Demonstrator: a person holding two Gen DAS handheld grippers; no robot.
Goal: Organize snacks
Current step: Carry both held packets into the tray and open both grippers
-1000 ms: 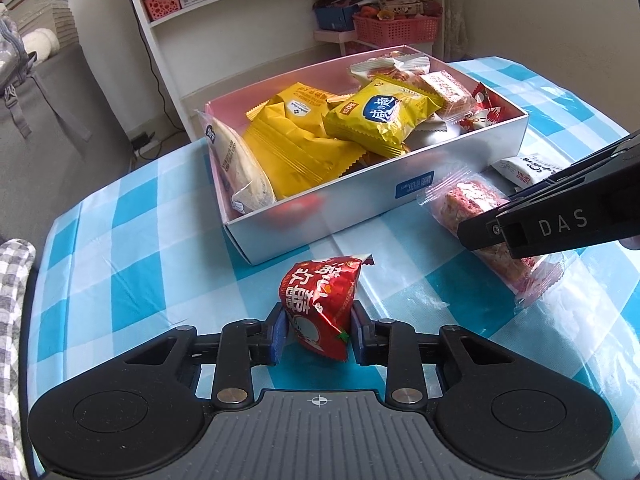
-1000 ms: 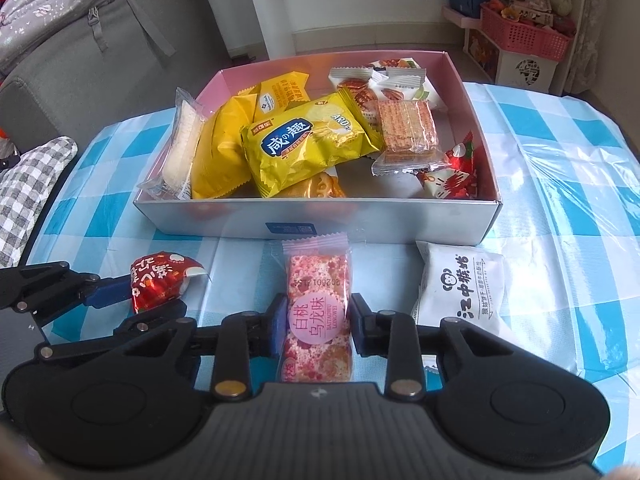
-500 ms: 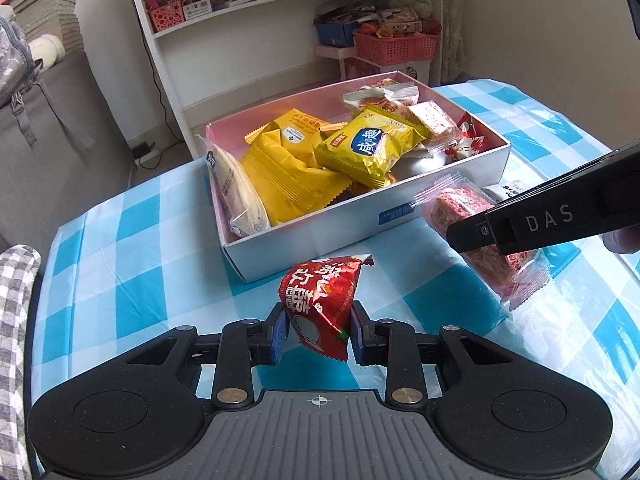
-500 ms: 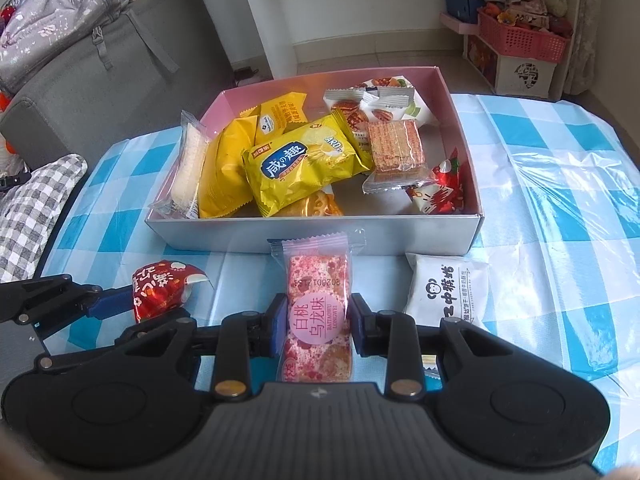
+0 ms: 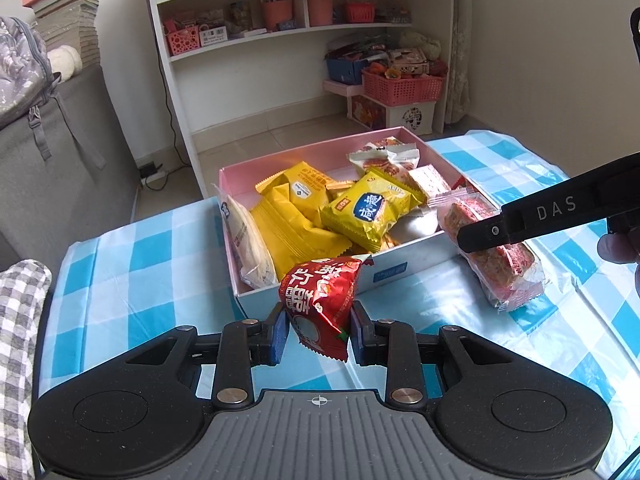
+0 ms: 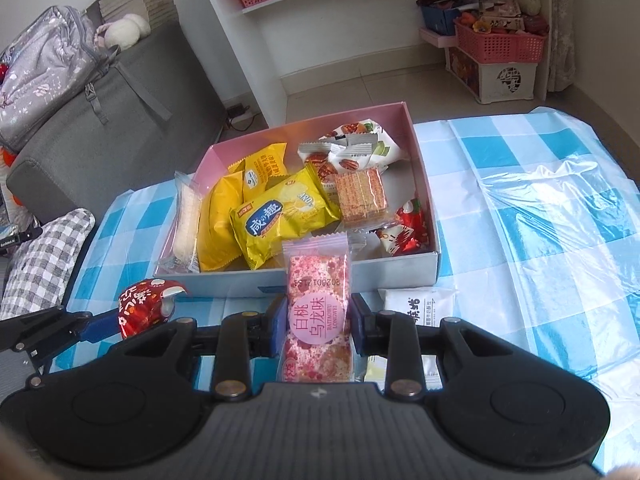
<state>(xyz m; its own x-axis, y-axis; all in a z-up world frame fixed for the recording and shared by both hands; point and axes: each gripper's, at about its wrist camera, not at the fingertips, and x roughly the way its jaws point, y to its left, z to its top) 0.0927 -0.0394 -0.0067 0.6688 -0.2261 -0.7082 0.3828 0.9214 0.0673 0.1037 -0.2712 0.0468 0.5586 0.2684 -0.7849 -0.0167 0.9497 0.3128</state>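
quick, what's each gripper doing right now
Left gripper: shut on the red snack packet, lifted.
Right gripper: shut on the pink snack bar, lifted near the box.

white packet (image 6: 418, 306) half behind right tongs | shelf items (image 5: 280, 12) perhaps toys, too small

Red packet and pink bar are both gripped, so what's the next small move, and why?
Probably carry both forward over the box and release. The left gripper holds the red packet, the right gripper the pink bar, both short of the box's near wall.
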